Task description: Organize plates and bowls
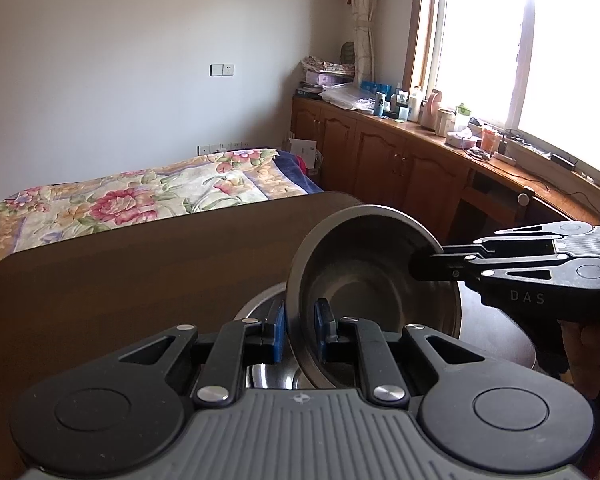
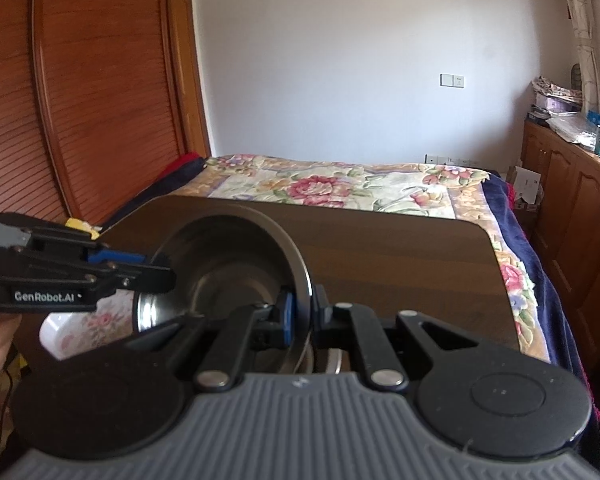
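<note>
Left wrist view: big bare stretch of brown table point(image 1: 120, 272) left of the steel bowl point(image 1: 376, 280), far edge butting up to the floral bed point(image 1: 120, 196). Bowl tipped on edge, empty, rim pinched tight between the left gripper point(image 1: 300, 332) pads; right gripper point(image 1: 420, 268) clamped on the opposite rim. More steel dishes point(image 1: 260, 304) directly under the bowl.

Right wrist view: same bowl point(image 2: 228, 264), right gripper point(image 2: 300, 316) squeezed on its rim, left gripper point(image 2: 160, 272) closed on the other side. Only here: floral basin point(image 2: 88, 328) below-left of the bowl, wooden wardrobe point(image 2: 80, 100) behind.
</note>
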### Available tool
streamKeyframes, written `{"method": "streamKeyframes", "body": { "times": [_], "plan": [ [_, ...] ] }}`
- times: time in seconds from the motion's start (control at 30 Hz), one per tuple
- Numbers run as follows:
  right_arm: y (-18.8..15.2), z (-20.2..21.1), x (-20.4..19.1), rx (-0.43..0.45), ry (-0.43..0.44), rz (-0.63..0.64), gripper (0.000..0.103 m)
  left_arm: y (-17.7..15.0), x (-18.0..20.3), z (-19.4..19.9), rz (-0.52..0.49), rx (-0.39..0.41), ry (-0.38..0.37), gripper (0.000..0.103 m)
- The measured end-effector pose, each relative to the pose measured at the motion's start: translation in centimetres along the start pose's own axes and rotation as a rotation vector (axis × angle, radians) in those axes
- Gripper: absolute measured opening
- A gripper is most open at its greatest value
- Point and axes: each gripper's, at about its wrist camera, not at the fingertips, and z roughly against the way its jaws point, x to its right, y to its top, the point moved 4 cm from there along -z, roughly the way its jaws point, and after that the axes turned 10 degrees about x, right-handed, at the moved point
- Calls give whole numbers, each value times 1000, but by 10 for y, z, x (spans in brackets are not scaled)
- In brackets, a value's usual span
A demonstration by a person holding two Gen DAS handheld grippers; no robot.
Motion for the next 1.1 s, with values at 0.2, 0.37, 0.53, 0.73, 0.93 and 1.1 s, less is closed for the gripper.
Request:
{"method": "streamKeyframes", "body": {
  "times": [0.2, 0.37, 0.53, 0.73, 0.93, 1.1],
  "plan": [
    [-8, -4, -6, -18, 24, -10, 11, -9, -7, 6, 18, 1, 6, 43],
    [-11, -4, -11, -24, 27, -10, 11, -16, -7, 2, 11, -10, 14, 43],
    [-16, -9, -11, -35, 21, -13, 12, -22, -9, -3, 35, -19, 17, 43],
    [-25, -15, -11, -33, 5, -37, 12, -29, -10, -8, 27, -11, 43, 43],
    [-29, -16, -11, -33, -3, -49, 13, -32, -12, -11, 40, -16, 42, 43],
    [-31, -18, -9, -35, -3, -64, 13, -32, -11, -11, 40, -17, 42, 43]
  ]
}}
